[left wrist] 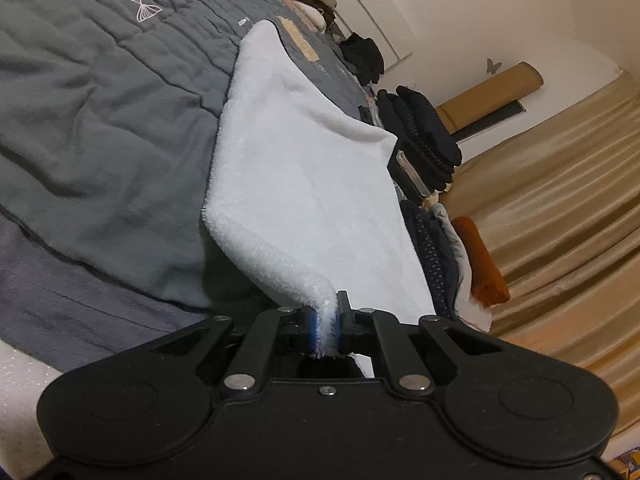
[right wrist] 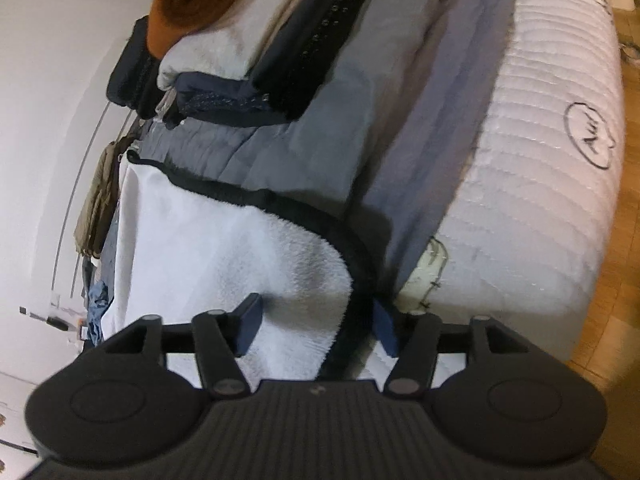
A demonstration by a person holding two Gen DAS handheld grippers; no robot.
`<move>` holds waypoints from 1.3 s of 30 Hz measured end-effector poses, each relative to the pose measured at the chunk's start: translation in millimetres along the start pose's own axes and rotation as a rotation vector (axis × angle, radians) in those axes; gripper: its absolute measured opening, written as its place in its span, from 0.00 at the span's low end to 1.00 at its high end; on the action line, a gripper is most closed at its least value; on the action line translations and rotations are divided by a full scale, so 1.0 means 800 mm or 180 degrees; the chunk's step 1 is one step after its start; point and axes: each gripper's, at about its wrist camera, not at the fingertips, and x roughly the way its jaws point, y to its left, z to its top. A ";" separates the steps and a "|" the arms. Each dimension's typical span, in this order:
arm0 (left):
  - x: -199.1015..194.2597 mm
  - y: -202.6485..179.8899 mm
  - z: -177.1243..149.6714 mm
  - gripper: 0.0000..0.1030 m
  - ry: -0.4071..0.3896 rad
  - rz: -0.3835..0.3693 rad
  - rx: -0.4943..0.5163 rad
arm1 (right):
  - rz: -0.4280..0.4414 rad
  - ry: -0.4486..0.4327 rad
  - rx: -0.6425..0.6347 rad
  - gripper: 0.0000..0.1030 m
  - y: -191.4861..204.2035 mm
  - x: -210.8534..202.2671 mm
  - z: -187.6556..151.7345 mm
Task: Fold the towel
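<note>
Home bedrm: bed (left wrist: 100, 128), curtains (left wrist: 560, 208), folded clothes (left wrist: 424, 136).

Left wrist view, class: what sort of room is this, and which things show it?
Most likely a bedroom: a grey quilted bedspread covers a mattress, folded clothes are stacked along its edge, and tan curtains hang nearby.

The left gripper (left wrist: 326, 328) was closed, its fingers (left wrist: 307, 326) pinched tightly together on a corner of the white towel (left wrist: 304, 168). The right gripper (right wrist: 316, 326) was spread wide, its fingers (right wrist: 250, 322) standing well apart on either side of the towel's black-trimmed edge.
</note>
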 end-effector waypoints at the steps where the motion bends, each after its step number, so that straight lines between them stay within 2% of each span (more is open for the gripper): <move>1: 0.000 0.000 0.000 0.08 0.0002 0.0004 0.0003 | 0.0046 -0.0012 0.0030 0.60 0.001 -0.002 -0.001; 3: -0.001 0.000 0.001 0.08 -0.0002 -0.0008 -0.0006 | 0.0281 -0.0031 0.0097 0.59 0.003 -0.010 -0.003; 5: -0.001 0.000 0.001 0.08 0.0001 -0.0028 -0.0007 | 0.0560 -0.0058 0.0152 0.54 0.007 -0.018 -0.004; 6: -0.001 0.000 0.001 0.08 0.0011 -0.0030 0.0005 | 0.0699 -0.0062 0.0161 0.49 0.009 -0.021 -0.005; 7: 0.000 -0.001 0.000 0.08 0.0022 -0.0022 0.0020 | 0.0798 -0.0035 0.0130 0.40 0.012 -0.021 -0.007; 8: 0.002 0.000 -0.002 0.08 0.0038 -0.0012 0.0023 | 0.0818 0.0018 0.0092 0.36 0.015 -0.018 -0.008; 9: 0.003 0.000 -0.003 0.08 0.0055 -0.0001 0.0021 | 0.0788 0.0056 0.0057 0.34 0.018 -0.016 -0.009; 11: 0.006 0.001 -0.005 0.08 0.0090 0.0033 0.0026 | 0.0526 0.0075 0.0004 0.35 0.018 -0.010 -0.013; 14: 0.009 0.003 -0.006 0.08 0.0136 0.0096 0.0023 | 0.0145 0.0078 0.0046 0.40 0.012 -0.005 -0.015; 16: 0.012 0.005 -0.008 0.08 0.0168 0.0129 0.0020 | 0.0073 0.0098 0.0077 0.45 0.008 -0.006 -0.016; 22: 0.021 0.011 -0.015 0.08 0.0308 0.0207 0.0016 | -0.0111 -0.0072 -0.0216 0.55 0.020 -0.009 -0.017; 26: 0.029 0.014 -0.018 0.08 0.0377 0.0288 0.0058 | 0.0011 -0.0035 -0.0173 0.54 0.019 -0.002 -0.017; 27: 0.031 0.016 -0.019 0.08 0.0397 0.0299 0.0044 | 0.0065 -0.0042 -0.0145 0.49 0.019 -0.004 -0.018; 28: 0.032 0.017 -0.020 0.08 0.0406 0.0303 0.0046 | 0.0119 -0.0049 -0.0117 0.30 0.020 -0.006 -0.018; 29: 0.032 0.017 -0.021 0.08 0.0409 0.0306 0.0059 | 0.0173 -0.0056 -0.0089 0.18 0.020 -0.007 -0.019; 30: 0.032 0.017 -0.021 0.08 0.0408 0.0303 0.0084 | 0.0227 -0.0063 -0.0061 0.14 0.020 -0.009 -0.020; 35: 0.024 0.013 -0.013 0.07 0.0369 0.0168 0.0083 | 0.0507 -0.0106 0.0088 0.10 0.021 -0.019 -0.022; 39: -0.012 0.004 0.007 0.06 0.0145 -0.0020 0.0097 | 0.0792 -0.0199 0.0194 0.09 0.030 -0.044 -0.025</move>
